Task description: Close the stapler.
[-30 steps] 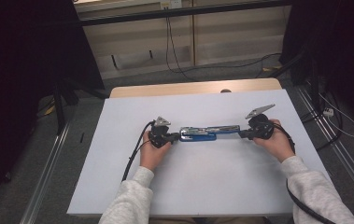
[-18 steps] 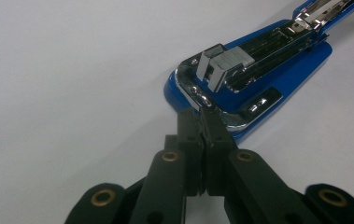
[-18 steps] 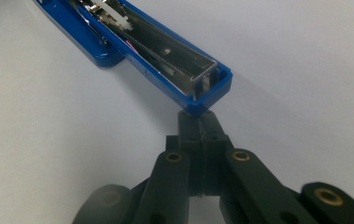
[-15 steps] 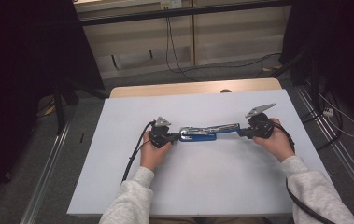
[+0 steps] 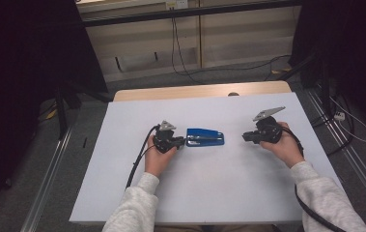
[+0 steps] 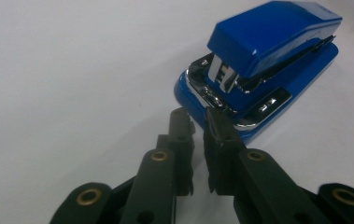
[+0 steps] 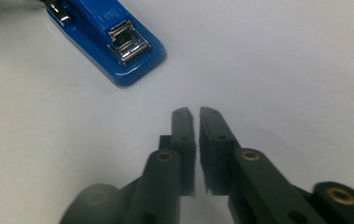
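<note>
On white counter (image 5: 219, 193): blue stapler (image 5: 205, 137), closed. Left tool (image 6: 197, 122) nearly together at its hinge end; right tool (image 7: 193, 116) nearly together, apart. Approach squarely, probably.

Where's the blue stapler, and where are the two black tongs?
Blue plastic stapler (image 5: 205, 137), high view, on its top cover.
Left black tongs (image 6: 198, 122), left gripper view, between the tips.
Right black tongs (image 7: 193, 114), right gripper view, between the tips.
</note>
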Demonstrator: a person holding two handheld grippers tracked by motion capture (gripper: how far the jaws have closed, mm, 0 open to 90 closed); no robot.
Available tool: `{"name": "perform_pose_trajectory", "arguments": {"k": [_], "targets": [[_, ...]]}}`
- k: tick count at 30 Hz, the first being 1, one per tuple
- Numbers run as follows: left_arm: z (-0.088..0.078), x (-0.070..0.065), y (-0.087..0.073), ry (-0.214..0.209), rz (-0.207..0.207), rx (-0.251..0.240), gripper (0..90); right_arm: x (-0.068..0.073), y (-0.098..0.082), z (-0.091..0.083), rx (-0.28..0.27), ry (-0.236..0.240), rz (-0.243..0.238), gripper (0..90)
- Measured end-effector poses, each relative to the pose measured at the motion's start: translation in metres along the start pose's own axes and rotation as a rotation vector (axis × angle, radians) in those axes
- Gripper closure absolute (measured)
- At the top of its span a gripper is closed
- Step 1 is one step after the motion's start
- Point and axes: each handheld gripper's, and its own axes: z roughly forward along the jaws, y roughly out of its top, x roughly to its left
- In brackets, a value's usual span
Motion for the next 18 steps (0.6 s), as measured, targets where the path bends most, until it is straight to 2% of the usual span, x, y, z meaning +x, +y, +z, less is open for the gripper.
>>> {"name": "perform_pose_trajectory", "arguments": {"k": [1, 2, 3, 4, 5, 8, 9, 10, 11, 12, 13, 14, 16, 18], "targets": [[-0.001, 0.001, 0.000, 0.004, -0.006, -0.003, 75.5, 0.000, -0.001, 0.000, -0.009, 0.008, 0.016, 76.0], [-0.001, 0.001, 0.000, 0.004, -0.006, -0.003, 74.0, 0.000, -0.001, 0.000, -0.009, 0.008, 0.016, 76.0], [-0.004, 0.002, 0.001, 0.011, -0.014, -0.007, 69.8, -0.001, -0.002, 0.000, -0.022, 0.012, 0.039, 68.1], [-0.004, 0.002, 0.001, 0.011, -0.014, -0.007, 67.5, -0.001, -0.002, 0.000, -0.022, 0.012, 0.039, 68.1], [-0.006, 0.003, 0.002, 0.010, -0.024, -0.010, 65.0, 0.000, -0.003, 0.000, -0.028, 0.017, 0.051, 60.8], [-0.010, 0.004, 0.002, 0.009, -0.035, -0.019, 58.3, 0.000, -0.004, -0.001, -0.035, 0.024, 0.059, 58.4], [-0.014, 0.005, 0.002, 0.009, -0.049, -0.028, 52.6, 0.001, -0.005, -0.002, -0.043, 0.024, 0.064, 50.4], [-0.014, 0.005, 0.002, 0.009, -0.049, -0.028, 48.7, 0.001, -0.005, -0.002, -0.043, 0.024, 0.064, 50.4], [-0.018, 0.006, 0.001, -0.004, -0.055, -0.032, 47.9, 0.002, -0.006, -0.002, -0.047, 0.037, 0.071, 46.8], [-0.018, 0.006, 0.001, -0.004, -0.055, -0.032, 46.6, 0.002, -0.006, -0.002, -0.047, 0.037, 0.071, 46.8], [-0.021, 0.007, 0.000, -0.006, -0.065, -0.038, 40.8, 0.003, -0.006, -0.003, -0.050, 0.027, 0.073, 41.2], [-0.021, 0.007, 0.000, -0.006, -0.065, -0.038, 37.7, 0.003, -0.006, -0.003, -0.050, 0.027, 0.073, 41.2], [-0.027, 0.006, -0.002, -0.028, -0.066, -0.041, 35.0, 0.004, -0.007, -0.004, -0.056, 0.029, 0.083, 35.0], [-0.030, 0.006, -0.002, -0.032, -0.061, -0.044, 28.6, 0.005, -0.008, -0.004, -0.051, 0.031, 0.090, 34.6]]}}
